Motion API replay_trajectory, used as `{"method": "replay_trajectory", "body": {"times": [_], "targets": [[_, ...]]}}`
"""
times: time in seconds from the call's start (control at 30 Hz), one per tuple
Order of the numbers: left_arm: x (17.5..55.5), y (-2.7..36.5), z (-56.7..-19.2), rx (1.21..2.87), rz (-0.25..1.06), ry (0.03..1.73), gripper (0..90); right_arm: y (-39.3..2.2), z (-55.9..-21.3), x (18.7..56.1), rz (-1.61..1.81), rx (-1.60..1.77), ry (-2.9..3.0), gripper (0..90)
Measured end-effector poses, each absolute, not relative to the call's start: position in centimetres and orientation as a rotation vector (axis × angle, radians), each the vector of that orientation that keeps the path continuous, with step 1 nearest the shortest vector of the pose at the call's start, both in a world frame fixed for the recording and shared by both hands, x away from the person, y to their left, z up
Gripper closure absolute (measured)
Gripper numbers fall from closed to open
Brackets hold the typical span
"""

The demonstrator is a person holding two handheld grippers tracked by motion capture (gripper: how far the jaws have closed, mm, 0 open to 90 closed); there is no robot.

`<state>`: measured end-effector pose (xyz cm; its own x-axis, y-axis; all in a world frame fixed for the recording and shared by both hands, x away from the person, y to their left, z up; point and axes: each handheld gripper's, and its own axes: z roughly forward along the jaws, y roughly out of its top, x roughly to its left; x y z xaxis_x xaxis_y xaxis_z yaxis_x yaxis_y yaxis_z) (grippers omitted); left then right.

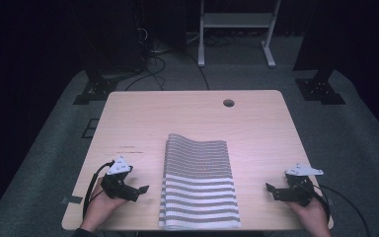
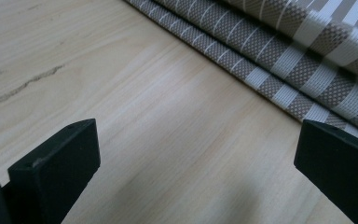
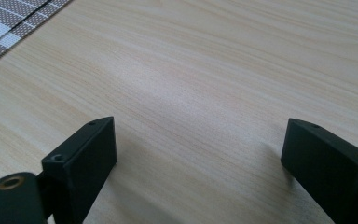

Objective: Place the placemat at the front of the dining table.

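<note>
A folded cloth [image 1: 198, 182] with grey-brown and white stripes lies flat in the middle of the wooden table [image 1: 143, 118], reaching the front edge. My left gripper [image 1: 139, 191] rests on the table just left of the cloth, open, jaws pointing at it. The cloth's folded edge [image 2: 279, 60] runs across the upper right of the left gripper view, beyond the wide-apart jaws. My right gripper [image 1: 272, 190] sits to the right of the cloth with a gap between them, open over bare wood. A corner of the cloth [image 3: 9, 23] shows at the top left of the right gripper view.
A round cable hole [image 1: 228, 103] sits near the table's far edge. Beyond the table stand a white frame [image 1: 237, 22], black stands and loose cables on grey carpet. A dark scratch [image 2: 23, 86] marks the wood left of the cloth.
</note>
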<state>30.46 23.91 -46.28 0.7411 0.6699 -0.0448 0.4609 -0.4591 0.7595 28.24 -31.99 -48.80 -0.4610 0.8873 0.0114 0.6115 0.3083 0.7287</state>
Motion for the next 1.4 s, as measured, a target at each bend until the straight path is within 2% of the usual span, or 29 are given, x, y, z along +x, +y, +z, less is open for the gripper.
{"method": "replay_trajectory", "body": {"times": [0.7,1.4], "targets": [[30.8,21.9,-44.4,2.093,0.276,0.800,0.0,-32.0,-48.8,28.2,0.955,1.336,2.187,9.1],[31.7,18.7,-43.8,2.117,0.240,0.733,0.0,-32.0,-48.8,28.3,0.953,1.345,2.180,9.1]]}}
